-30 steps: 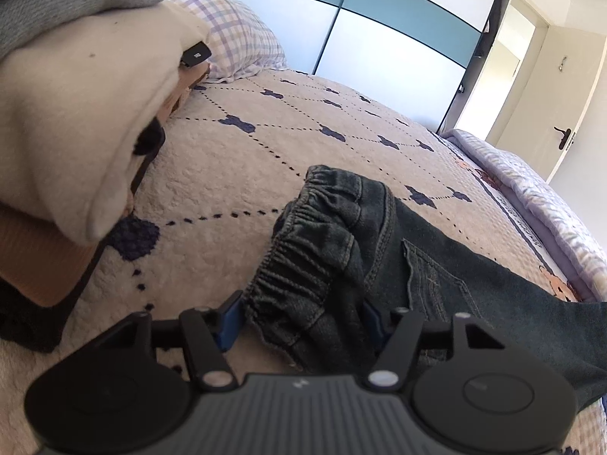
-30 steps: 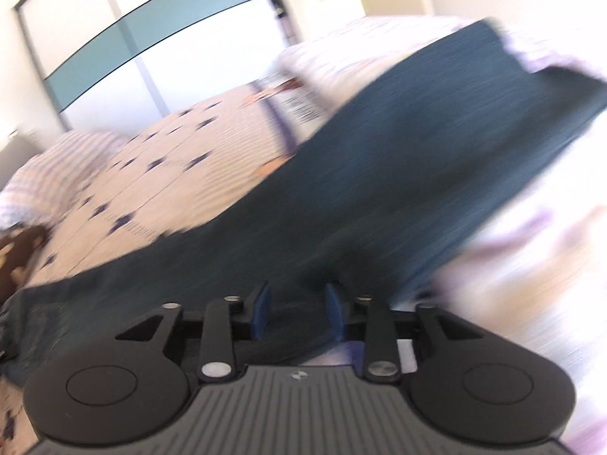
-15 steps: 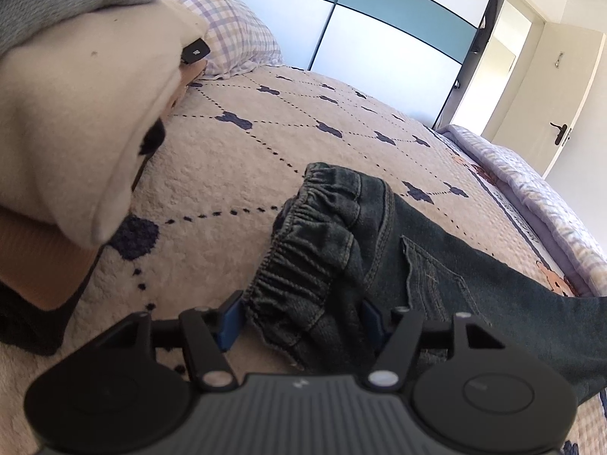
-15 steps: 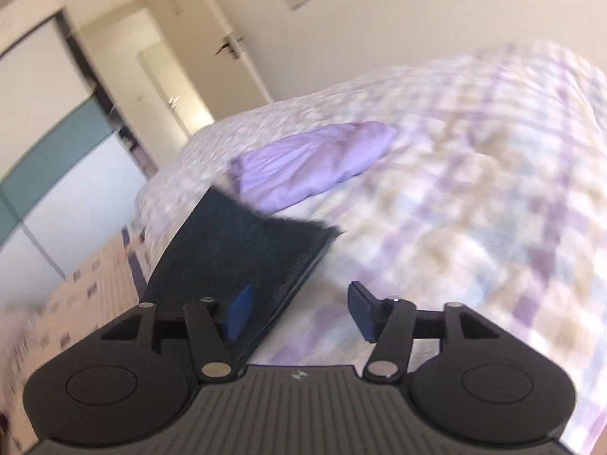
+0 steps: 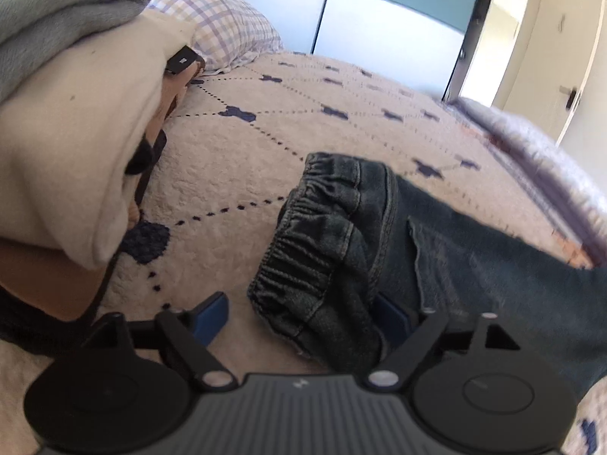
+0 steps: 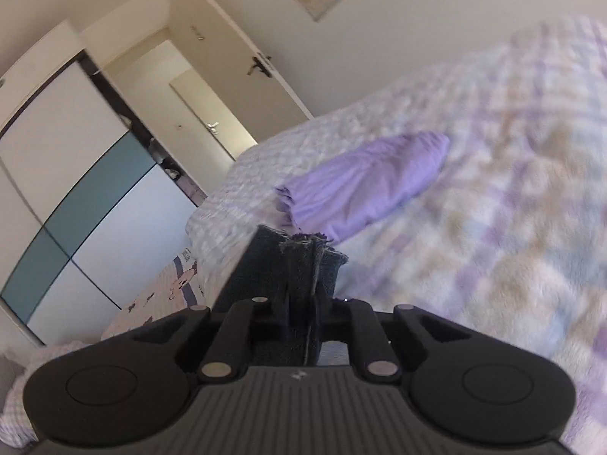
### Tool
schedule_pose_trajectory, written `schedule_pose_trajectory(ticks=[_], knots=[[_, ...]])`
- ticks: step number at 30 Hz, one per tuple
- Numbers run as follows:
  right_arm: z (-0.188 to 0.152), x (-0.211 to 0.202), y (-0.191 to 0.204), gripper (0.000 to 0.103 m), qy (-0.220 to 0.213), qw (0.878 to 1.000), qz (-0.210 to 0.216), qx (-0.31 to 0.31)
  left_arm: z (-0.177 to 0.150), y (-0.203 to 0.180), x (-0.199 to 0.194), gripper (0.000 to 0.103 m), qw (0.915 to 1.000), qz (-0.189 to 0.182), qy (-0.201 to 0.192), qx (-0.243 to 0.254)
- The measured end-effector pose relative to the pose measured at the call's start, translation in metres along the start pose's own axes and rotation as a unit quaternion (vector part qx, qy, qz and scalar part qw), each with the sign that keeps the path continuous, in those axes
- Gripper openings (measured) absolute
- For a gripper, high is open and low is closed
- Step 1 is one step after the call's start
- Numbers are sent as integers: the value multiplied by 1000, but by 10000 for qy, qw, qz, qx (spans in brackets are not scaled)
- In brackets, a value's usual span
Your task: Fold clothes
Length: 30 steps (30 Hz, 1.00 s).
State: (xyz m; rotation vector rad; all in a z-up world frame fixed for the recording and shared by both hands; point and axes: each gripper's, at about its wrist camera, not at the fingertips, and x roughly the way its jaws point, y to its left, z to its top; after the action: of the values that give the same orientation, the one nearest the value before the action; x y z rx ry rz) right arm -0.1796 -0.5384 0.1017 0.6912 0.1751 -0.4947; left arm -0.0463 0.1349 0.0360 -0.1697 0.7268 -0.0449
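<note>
Mid-fold on the jeans [image 5: 436,250], by the look of it, with the hem end just grabbed.

Closest in: left gripper [image 5: 303,313] spread wide around the bunched elastic waistband [image 5: 315,242], jaws just been opening, left pad clear of the denim (right pad tucked against the fabric, no squeeze apparent). Right gripper [image 6: 301,303] just been closing, now pinched tight on the frayed hem [image 6: 309,250] of a leg, lifted a bit off the checked blanket [image 6: 493,227].

Past the waistband: jeans stretched flat across the quilted bedspread [image 5: 303,125], pile of folded clothes [image 5: 76,113] well off to the left of the waistband, pillow [image 5: 227,34] beyond.

Next move, probably: carrying the hem over toward the waistband, keeping the leg flat, maybe re-pinning the waistband so nothing drags.
</note>
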Motion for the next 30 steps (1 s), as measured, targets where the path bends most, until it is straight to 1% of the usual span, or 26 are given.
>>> schedule_pose_trajectory(ticks=[2, 3, 5, 8, 11, 12, 13, 14, 16, 17, 18, 20, 21, 22, 25, 28, 30], knots=[[-7, -12, 31, 13, -211, 9961, 60, -859, 1, -6, -6, 87, 9997, 95, -27, 218], [-11, -18, 47, 13, -300, 9904, 71, -1346, 2, -9, -9, 87, 9993, 141, -47, 333], [-24, -31, 75, 13, -449, 9734, 161, -2239, 2, -16, -17, 91, 9982, 223, -92, 558], [-48, -48, 110, 13, -589, 9399, 323, -3348, -1, -25, -27, 92, 9958, 345, -141, 831], [-72, -53, 133, 13, -530, 9156, 607, -3939, -4, -28, -37, 92, 9942, 457, -173, 960], [-82, -53, 141, 13, -469, 9057, 729, -4150, -5, -28, -40, 92, 9940, 474, -182, 969], [-95, -56, 148, 13, -403, 8931, 830, -4403, -5, -28, -43, 92, 9939, 481, -192, 973], [-106, -57, 153, 13, -320, 8820, 903, -4614, -5, -28, -46, 92, 9941, 463, -203, 962], [-127, -52, 162, 13, -51, 8672, 1051, -4867, -6, -27, -53, 92, 9944, 425, -228, 943], [-136, -49, 164, 13, 90, 8627, 1097, -4937, -6, -28, -55, 92, 9944, 407, -247, 948], [-144, -45, 165, 14, 232, 8630, 1118, -4922, -7, -29, -58, 92, 9942, 386, -265, 965], [-155, -37, 165, 14, 569, 8710, 1154, -4741, -8, -33, -60, 92, 9938, 343, -300, 1015], [-164, -34, 166, 14, 748, 8726, 1167, -4684, -9, -36, -61, 92, 9935, 305, -313, 1048], [-174, -31, 167, 15, 893, 8706, 1166, -4695, -10, -38, -62, 92, 9934, 253, -323, 1076], [-210, -21, 168, 15, 1361, 8504, 1130, -4954, -12, -48, -64, 92, 9926, 51, -344, 1160], [-229, -22, 164, 17, 1419, 8366, 1031, -5190, -15, -58, -64, 92, 9910, -119, -335, 1292], [-222, -24, 162, 17, 1453, 8453, 1050, -5034, -16, -63, -64, 92, 9897, -203, -324, 1377]])
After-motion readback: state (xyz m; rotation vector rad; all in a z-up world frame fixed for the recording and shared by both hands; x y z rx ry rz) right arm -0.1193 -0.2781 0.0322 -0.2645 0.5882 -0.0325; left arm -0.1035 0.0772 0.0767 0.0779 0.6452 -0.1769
